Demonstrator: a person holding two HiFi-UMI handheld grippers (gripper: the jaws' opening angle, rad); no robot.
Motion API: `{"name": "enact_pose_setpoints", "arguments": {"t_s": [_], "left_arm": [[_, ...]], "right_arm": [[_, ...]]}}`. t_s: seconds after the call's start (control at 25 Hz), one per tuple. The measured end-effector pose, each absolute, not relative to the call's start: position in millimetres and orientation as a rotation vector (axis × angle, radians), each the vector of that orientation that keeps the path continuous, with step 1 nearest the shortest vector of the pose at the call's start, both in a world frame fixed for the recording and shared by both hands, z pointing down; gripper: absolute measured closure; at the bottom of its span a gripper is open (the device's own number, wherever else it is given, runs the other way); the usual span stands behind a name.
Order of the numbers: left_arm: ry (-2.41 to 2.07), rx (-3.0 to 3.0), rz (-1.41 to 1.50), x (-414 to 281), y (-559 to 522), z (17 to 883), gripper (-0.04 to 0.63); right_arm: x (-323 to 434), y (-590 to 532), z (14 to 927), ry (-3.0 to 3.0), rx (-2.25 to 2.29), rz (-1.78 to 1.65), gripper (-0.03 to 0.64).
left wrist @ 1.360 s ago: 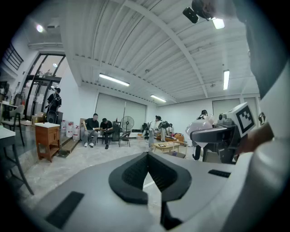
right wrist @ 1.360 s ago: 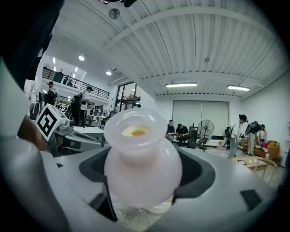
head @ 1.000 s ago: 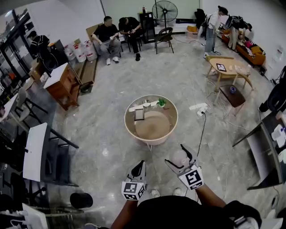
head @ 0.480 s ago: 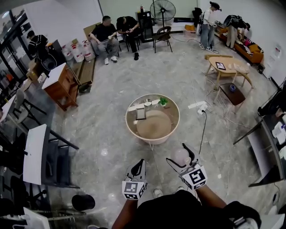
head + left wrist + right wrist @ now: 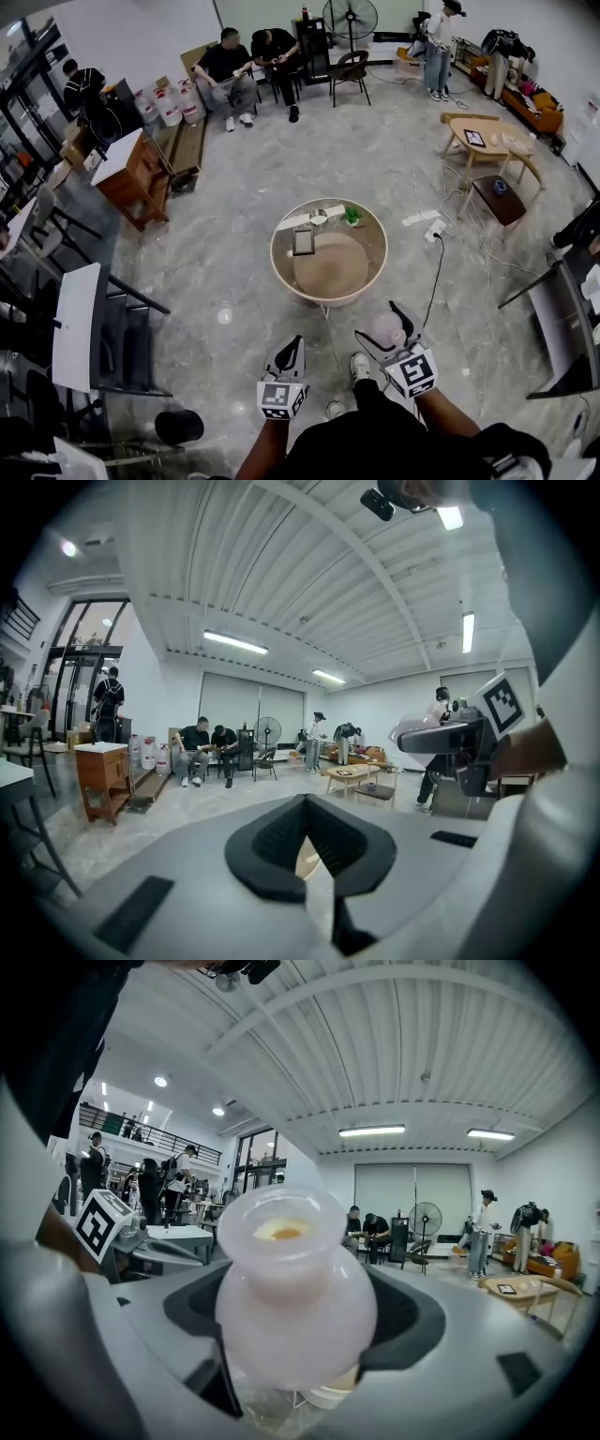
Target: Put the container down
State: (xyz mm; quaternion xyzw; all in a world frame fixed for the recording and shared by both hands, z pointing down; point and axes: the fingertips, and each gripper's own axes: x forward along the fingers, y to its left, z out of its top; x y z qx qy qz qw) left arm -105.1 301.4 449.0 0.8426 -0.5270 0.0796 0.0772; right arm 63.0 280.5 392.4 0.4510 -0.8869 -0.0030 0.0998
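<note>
Open hall, grey marble floor (image 5: 225, 234); round worktop (image 5: 282, 273) at centre. Right gripper (image 5: 382, 330) clenched on pale translucent container (image 5: 292, 1288), held in air short of worktop's near rim. Left gripper (image 5: 292, 345) pinched together, empty, alongside.

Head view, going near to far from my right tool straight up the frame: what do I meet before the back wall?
right tool holding the container → round table → black chair → standing fan
</note>
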Motion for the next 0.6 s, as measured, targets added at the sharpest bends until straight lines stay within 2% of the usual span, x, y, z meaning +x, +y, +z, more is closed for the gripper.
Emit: {"name": "enact_pose_setpoints", "arguments": {"t_s": [0.6], "left_arm": [[-1.533, 2.585, 0.314, -52, 150, 443, 0.597]], "right_arm": [[99, 117, 401, -2.708, 1.305, -0.033, 0.212]]}}
